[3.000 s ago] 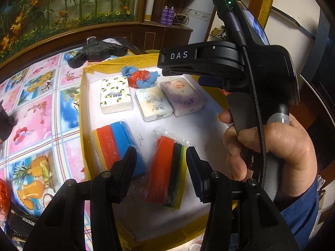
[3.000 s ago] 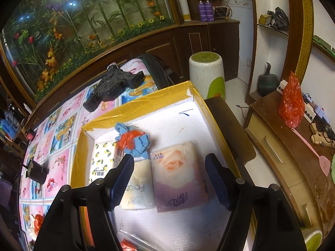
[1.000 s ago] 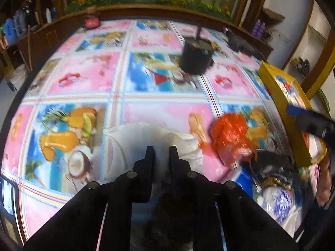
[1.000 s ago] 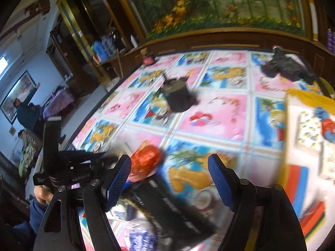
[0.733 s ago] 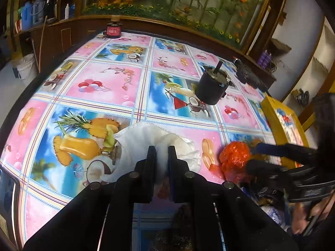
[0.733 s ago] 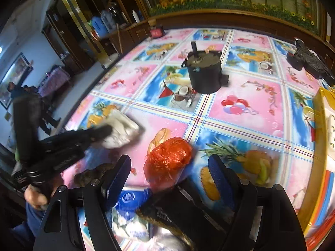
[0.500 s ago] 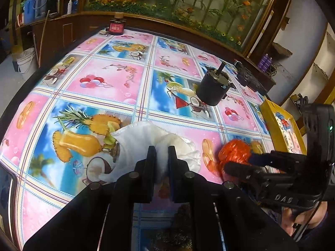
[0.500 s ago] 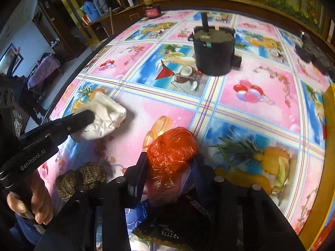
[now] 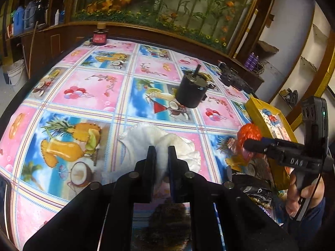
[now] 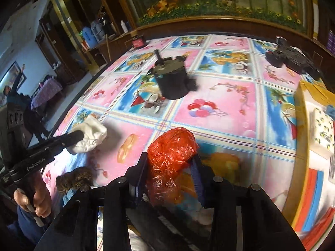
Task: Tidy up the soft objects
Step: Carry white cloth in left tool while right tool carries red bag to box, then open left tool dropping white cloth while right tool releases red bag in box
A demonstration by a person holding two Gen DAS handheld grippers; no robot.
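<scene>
A crumpled white cloth hangs just above the fruit-print tablecloth, with my left gripper shut on it. In the right wrist view the same cloth bulges from the left gripper at the left and casts a shadow on the table. My right gripper is shut on a crinkled red plastic bag, both pads pressing its sides. In the left wrist view that red bag shows at the right.
A black cylinder stands mid-table. A yellow-walled box at the right holds a tissue pack and coloured sponges. A brown knitted item and a black packet lie near the front edge.
My right gripper swung over from the box, came down over the red bag and closed on it. The left gripper stays shut on the white cloth and has barely moved.
</scene>
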